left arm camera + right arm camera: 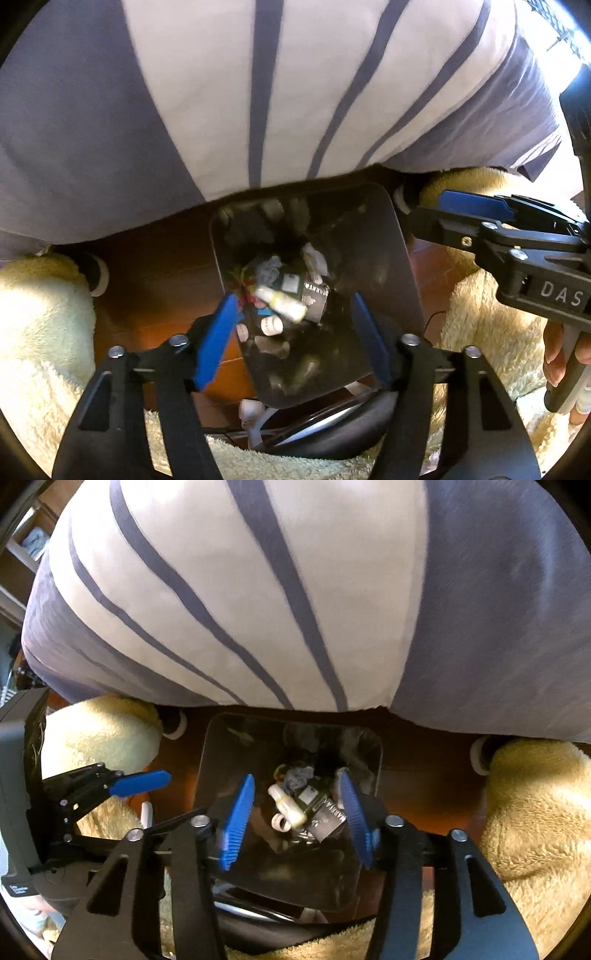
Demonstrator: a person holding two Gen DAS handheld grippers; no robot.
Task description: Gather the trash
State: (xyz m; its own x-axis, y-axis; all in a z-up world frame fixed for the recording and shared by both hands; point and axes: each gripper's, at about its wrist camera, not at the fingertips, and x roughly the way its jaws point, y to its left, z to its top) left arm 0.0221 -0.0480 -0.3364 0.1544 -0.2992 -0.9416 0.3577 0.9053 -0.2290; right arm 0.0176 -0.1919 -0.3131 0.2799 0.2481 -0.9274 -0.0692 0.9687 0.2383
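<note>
A black trash bin [373, 236] stands on the wooden floor below both grippers; it also shows in the right wrist view [221, 746]. Inside lie a pale yellowish bottle [282, 301], a small white cap [271, 325], crumpled grey paper [269, 268] and a dark wrapper [316, 295]. The bottle also shows in the right wrist view [290, 805]. My left gripper [295, 339] is open and empty above the bin. My right gripper [295, 812] is open and empty above the bin too. The right gripper shows in the left wrist view [476, 206], to the right of the bin.
A bed with a white and blue striped cover [258, 92] overhangs the far side of the bin. Cream fluffy rugs [40, 317] lie on both sides. Bed castors [175, 725] stand on the floor. A black object with white cables [314, 424] lies near the bin's front.
</note>
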